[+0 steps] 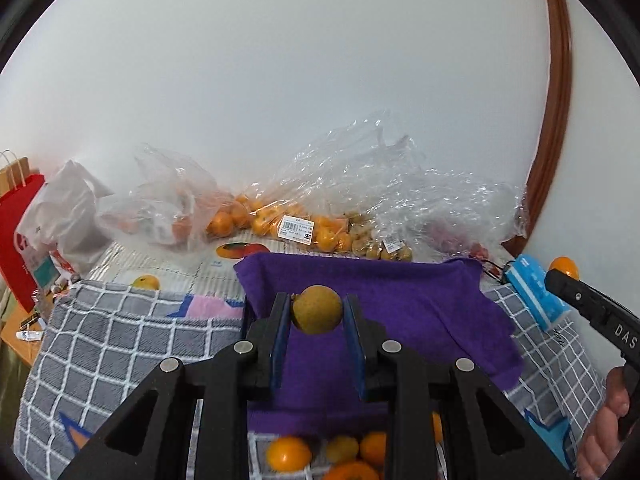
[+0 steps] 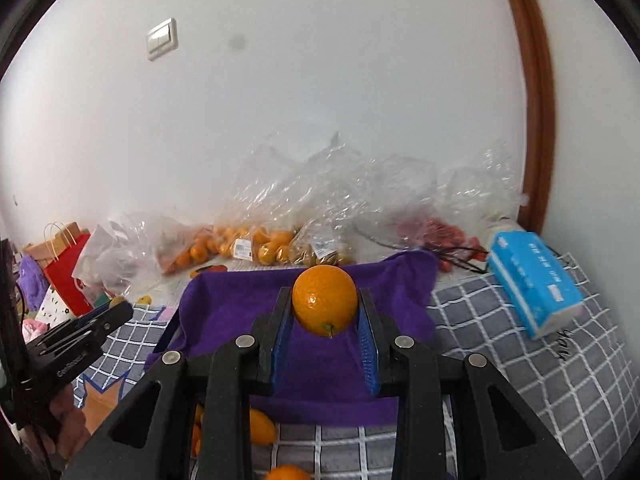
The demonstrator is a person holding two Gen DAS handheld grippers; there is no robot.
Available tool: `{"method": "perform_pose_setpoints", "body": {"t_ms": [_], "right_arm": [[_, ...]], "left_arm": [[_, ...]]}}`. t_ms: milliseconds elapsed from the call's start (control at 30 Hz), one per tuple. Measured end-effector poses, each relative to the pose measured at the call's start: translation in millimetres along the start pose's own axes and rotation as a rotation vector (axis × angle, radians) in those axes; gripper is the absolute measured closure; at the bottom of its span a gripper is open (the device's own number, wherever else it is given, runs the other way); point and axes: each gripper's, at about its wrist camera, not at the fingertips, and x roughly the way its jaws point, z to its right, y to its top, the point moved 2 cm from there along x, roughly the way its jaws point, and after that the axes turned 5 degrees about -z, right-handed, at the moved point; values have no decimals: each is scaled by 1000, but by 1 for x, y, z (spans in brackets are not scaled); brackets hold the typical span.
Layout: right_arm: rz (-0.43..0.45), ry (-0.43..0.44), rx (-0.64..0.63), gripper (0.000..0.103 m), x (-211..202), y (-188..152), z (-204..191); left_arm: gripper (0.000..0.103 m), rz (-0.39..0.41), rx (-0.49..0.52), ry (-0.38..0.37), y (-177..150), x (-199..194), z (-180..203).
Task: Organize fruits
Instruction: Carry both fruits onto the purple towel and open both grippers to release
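Note:
My left gripper (image 1: 317, 310) is shut on a small round brownish-yellow fruit (image 1: 317, 309), held in the air above a purple cloth (image 1: 420, 312). My right gripper (image 2: 324, 304) is shut on a bright orange fruit (image 2: 324, 299), stem end down, also raised over the purple cloth (image 2: 224, 312). Loose orange fruits (image 1: 289, 453) lie on the grey checked cover below the left gripper, and one (image 2: 262, 426) shows under the right gripper. The right gripper's tip with its orange (image 1: 564, 268) appears at the right edge of the left wrist view; the left gripper (image 2: 80, 336) shows at the left of the right wrist view.
Clear plastic bags of oranges (image 1: 296, 224) and small brown fruits (image 1: 380, 246) lie along the white wall, with red fruits (image 2: 440, 234) further right. A blue tissue pack (image 2: 534, 282) rests on the grey checked cover (image 2: 560, 380). Red paper bag (image 1: 18, 232) stands at left. A hand (image 1: 604, 432) grips the right tool.

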Motion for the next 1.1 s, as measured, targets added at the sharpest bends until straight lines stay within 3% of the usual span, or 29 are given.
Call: {"method": "perform_pose_setpoints", "body": {"t_ms": [133, 333, 433, 700, 1100], "right_arm": [[-26, -9, -20, 72, 31, 4, -1], [-144, -45, 13, 72, 82, -20, 12], [-171, -76, 18, 72, 97, -29, 20], [-191, -72, 56, 72, 115, -44, 36], [-241, -35, 87, 72, 139, -54, 40]], "left_arm": [[78, -2, -11, 3, -3, 23, -5], [78, -88, -33, 29, -19, 54, -14], [78, -113, -63, 3, -23, 64, -19], [78, -167, -119, -15, -32, 85, -34], [78, -172, -30, 31, -36, 93, -21]]}}
